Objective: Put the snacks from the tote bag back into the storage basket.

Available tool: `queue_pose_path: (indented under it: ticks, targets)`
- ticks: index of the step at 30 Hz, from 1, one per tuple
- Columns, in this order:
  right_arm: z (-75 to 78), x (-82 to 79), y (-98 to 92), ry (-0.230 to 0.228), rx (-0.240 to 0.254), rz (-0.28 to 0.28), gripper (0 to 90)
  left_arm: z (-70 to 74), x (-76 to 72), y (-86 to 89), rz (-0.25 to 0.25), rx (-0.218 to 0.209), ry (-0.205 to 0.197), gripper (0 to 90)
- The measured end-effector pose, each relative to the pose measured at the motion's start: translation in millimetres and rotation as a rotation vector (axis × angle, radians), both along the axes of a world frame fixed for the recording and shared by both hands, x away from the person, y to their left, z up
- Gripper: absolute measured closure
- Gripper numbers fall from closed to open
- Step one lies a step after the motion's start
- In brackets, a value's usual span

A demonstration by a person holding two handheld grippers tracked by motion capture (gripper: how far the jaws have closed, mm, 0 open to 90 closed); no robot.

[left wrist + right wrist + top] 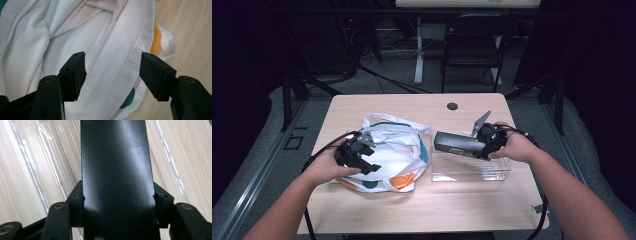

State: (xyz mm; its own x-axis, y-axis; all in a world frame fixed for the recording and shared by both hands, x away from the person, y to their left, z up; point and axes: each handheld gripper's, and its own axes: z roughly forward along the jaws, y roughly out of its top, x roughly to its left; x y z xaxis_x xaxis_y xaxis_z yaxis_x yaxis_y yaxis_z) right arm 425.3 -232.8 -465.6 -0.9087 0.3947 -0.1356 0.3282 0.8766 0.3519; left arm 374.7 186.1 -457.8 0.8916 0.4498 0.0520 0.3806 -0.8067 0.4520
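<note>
Black box held over the clear tray, white bag waiting at centre left.

The long black rectangular box [458,144] sits right of centre in the high view, lifted over the clear plastic tray [494,172] on the pale wooden counter [422,210], clamped at its right end by the right hand-held gripper [484,146]; in the right gripper view both pads press its smooth sides. The crumpled white fabric bag with teal and orange patches [397,150] lies centre left. Gripped at one end only, the glossy box could, I judge, sag or slip from the pads. The left hand-held gripper [112,72] hangs over the bag with jaws wide apart, grasping nothing; closing carelessly might pinch a loose fold, not the hem.
</note>
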Motion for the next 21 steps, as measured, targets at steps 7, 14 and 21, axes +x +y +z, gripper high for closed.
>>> queue_pose_path:
  ticks: [7, 14, 21]
  targets:
    - [-15.7, 7.5, -0.8, 0.009, -0.027, 0.001, 41.9, -2.5, 1.1, 2.6, 0.005, 0.021, 0.003, 37.8]
    - [-26.8, 10.4, 2.4, 0.024, -0.023, 0.013, 41.8, -3.7, 1.9, 4.4, 0.01, 0.026, 0.01, 37.8]
    - [-32.0, 14.0, 5.6, 0.022, -0.032, 0.043, 41.8, -4.4, 1.6, 3.0, 0.004, 0.031, 0.01, 37.8]
